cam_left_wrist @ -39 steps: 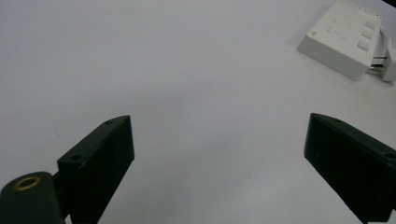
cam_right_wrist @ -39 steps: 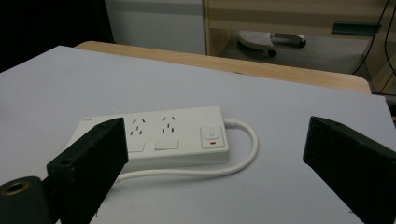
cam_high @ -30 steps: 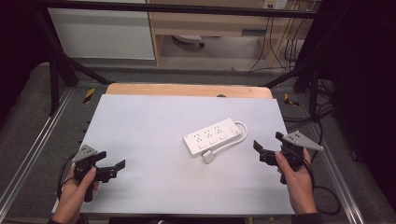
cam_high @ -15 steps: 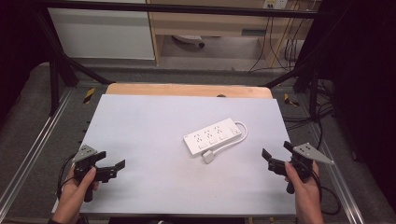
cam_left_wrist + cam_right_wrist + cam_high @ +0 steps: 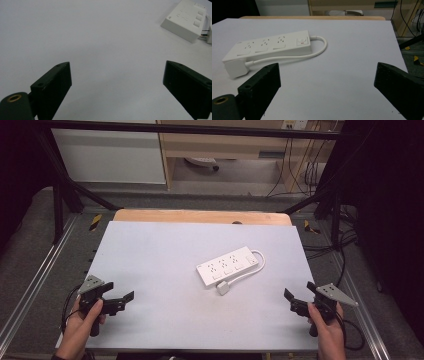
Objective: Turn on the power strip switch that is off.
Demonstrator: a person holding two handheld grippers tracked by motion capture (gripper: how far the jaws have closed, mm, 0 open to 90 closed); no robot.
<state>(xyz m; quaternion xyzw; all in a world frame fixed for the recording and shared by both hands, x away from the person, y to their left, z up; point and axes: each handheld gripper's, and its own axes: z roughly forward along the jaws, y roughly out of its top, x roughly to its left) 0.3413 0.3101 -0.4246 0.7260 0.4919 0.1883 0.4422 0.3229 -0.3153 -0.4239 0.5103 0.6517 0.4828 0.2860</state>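
The right gripper (image 5: 299, 301) hangs over the near right corner of the surface (image 5: 160, 250), held in the person's right hand (image 5: 327, 332). Its jaws stand wide apart with nothing between them. In the right gripper view the two black jaws rise at the lower left and lower right, and bare white surface lies in the gap. Just past the left jaw there lies a white plug (image 5: 235, 68), and behind the plug a white power strip (image 5: 269, 46) stretches across the view, with three sockets and a switch marked in red at its right end. A white cable (image 5: 319, 48) loops out of that end and curls back along the strip's near side to the plug.

The left gripper (image 5: 120, 300) sits at the near left corner, held in the left hand (image 5: 82, 327), and its jaws are also spread wide and hold nothing. In the left gripper view the strip's end shows far off at the upper right, well apart from the jaws.

From the high view the power strip (image 5: 229, 266) lies a little right of the middle of the surface, set at a slant, with the plug (image 5: 223, 288) just beside its near edge. Both grippers are well apart from it. Beyond the far edge a wooden board (image 5: 200, 216) shows, then the floor with dark cables at the right.
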